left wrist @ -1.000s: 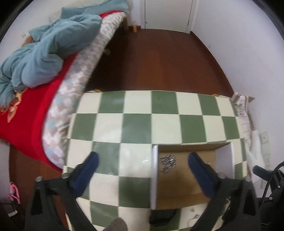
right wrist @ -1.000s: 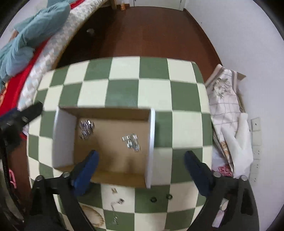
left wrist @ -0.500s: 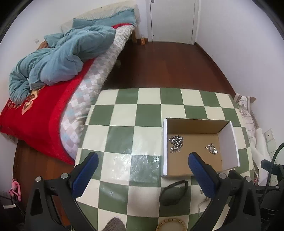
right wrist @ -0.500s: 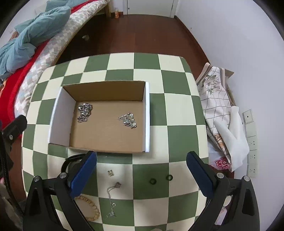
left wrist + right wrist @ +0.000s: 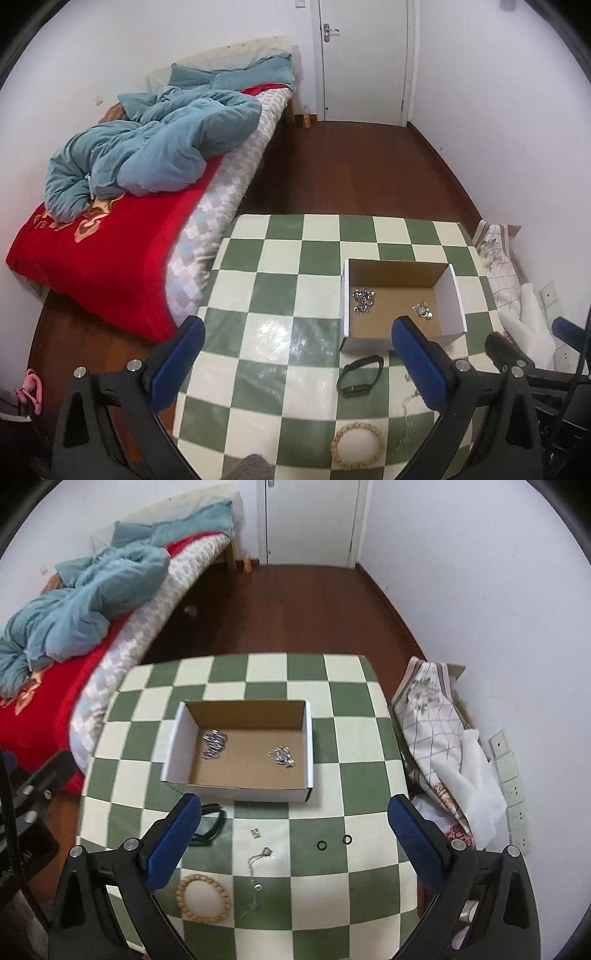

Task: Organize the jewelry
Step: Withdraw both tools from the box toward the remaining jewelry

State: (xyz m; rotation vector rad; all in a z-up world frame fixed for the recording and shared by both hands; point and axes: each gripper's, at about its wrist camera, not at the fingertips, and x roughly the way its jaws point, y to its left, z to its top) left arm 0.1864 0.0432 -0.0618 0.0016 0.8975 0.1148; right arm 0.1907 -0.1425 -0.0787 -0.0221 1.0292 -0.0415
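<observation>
- Your left claw is spread wide, its blue padded fingers holding nothing and touching nothing, raised above the desk
- Your right claw is just as wide, also holding nothing, with bare checkered cloth between its fingers
- The desk has a glossy covering of green and cream squares that catches a glare patch ahead of your left claw
- The cardboard box, white outside and plain brown inside, sits open-topped ahead of your right claw, slightly toward its left finger
- Two small tangles lie apart on the box floor: a silver chain cluster on the left and a second silver piece on the right
- Between your right claw's fingers, loose on the cloth: a thin silver necklace, a small gold clasp-like piece and two tiny black rings
- A round wooden bead bracelet lies just inside your right claw's left finger, and a black band, looped flat, lies between it and the box
</observation>
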